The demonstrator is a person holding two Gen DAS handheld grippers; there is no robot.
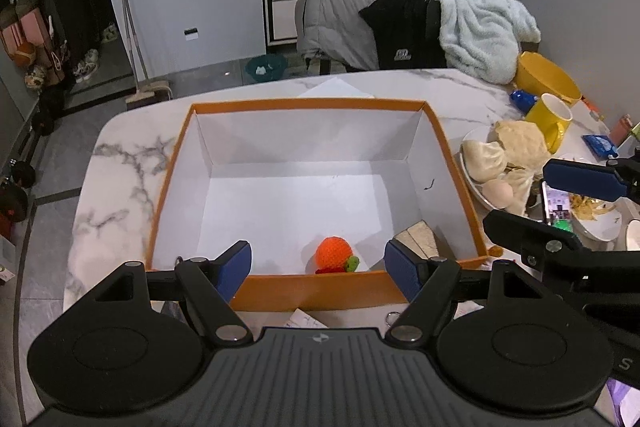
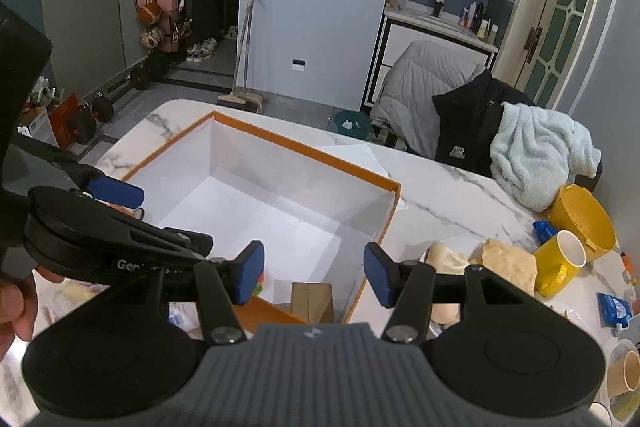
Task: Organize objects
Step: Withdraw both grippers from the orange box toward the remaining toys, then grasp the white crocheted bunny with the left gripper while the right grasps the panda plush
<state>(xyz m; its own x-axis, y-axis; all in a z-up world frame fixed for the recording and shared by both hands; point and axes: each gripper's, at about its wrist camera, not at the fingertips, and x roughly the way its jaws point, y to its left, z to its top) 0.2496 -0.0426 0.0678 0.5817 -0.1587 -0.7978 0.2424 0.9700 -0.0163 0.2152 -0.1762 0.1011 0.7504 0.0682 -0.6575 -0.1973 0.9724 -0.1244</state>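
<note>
Sitting on a marble table (image 1: 120,163) w/ a broom (image 1: 134,39) by the wall behind, the orange-rimmed box (image 1: 304,105) holds an orange knit toy (image 1: 334,253) & brown block (image 1: 420,235) near its front wall. Left gripper (image 1: 318,267) & right gripper (image 2: 314,273) both wide, holding nothing.

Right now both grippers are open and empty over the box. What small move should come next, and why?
Probably draw the left gripper back toward the items on the table near the box. It holds nothing, and the crocheted orange already lies inside.
</note>
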